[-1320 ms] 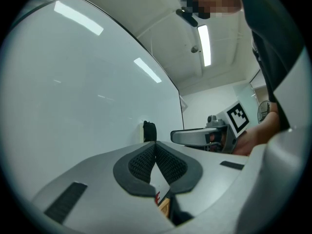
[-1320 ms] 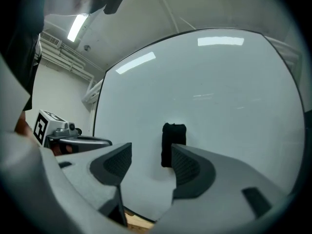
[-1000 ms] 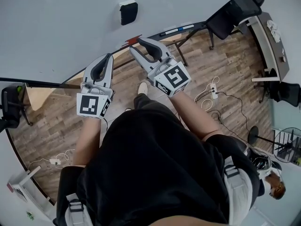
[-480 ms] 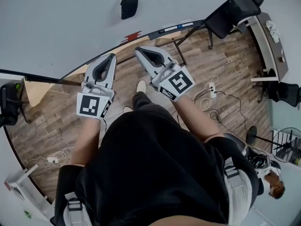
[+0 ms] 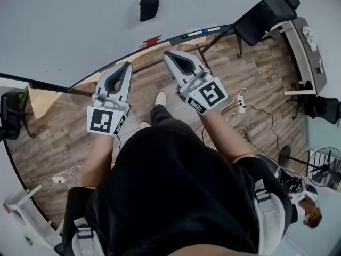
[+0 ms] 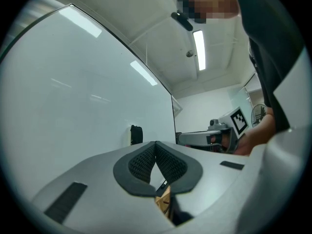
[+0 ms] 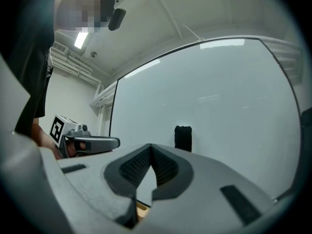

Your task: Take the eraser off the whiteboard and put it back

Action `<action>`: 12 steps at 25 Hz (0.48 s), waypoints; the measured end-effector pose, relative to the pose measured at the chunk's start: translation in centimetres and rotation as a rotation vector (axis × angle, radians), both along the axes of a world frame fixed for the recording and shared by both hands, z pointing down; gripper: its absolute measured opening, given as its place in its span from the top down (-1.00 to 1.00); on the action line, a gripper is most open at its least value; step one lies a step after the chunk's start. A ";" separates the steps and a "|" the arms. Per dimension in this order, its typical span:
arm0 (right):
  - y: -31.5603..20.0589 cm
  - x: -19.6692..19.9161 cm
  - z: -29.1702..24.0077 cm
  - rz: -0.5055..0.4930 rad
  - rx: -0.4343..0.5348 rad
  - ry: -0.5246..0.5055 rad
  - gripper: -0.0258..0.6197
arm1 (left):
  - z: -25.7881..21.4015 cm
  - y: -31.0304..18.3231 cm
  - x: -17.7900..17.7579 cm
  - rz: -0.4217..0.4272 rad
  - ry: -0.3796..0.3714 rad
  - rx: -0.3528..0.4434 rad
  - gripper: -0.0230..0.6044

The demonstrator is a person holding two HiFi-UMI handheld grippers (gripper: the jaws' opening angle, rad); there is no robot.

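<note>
Black eraser (image 5: 148, 7) (unheld), stuck on whiteboard (image 5: 69, 31)

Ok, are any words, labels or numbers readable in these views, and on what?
No readable text anywhere.
Cubes of the left gripper and right gripper: black-and-white square patterns, no words.
The eraser on the whiteboard: no label visible.
The pens on the tray: print too small to read.
</note>
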State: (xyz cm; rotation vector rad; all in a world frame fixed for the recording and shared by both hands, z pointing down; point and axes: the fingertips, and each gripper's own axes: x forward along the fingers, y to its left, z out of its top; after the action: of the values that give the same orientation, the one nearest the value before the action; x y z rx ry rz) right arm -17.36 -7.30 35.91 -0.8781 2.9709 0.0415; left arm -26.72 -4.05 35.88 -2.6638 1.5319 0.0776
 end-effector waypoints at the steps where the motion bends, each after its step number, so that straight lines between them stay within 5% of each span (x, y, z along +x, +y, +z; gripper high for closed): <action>1: -0.1 0.2 -0.1 0.000 -0.002 -0.004 0.92 | 0.0 0.0 -0.1 -0.006 0.000 0.001 0.94; 12: -0.4 0.6 0.4 -0.001 -0.011 0.003 0.92 | 0.3 -0.5 -0.6 -0.028 0.002 -0.001 0.94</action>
State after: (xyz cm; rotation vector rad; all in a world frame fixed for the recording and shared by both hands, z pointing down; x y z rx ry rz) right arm -16.80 -7.73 36.33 -0.8779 2.9778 0.0267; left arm -27.30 -4.54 36.17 -2.6433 1.5694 0.0773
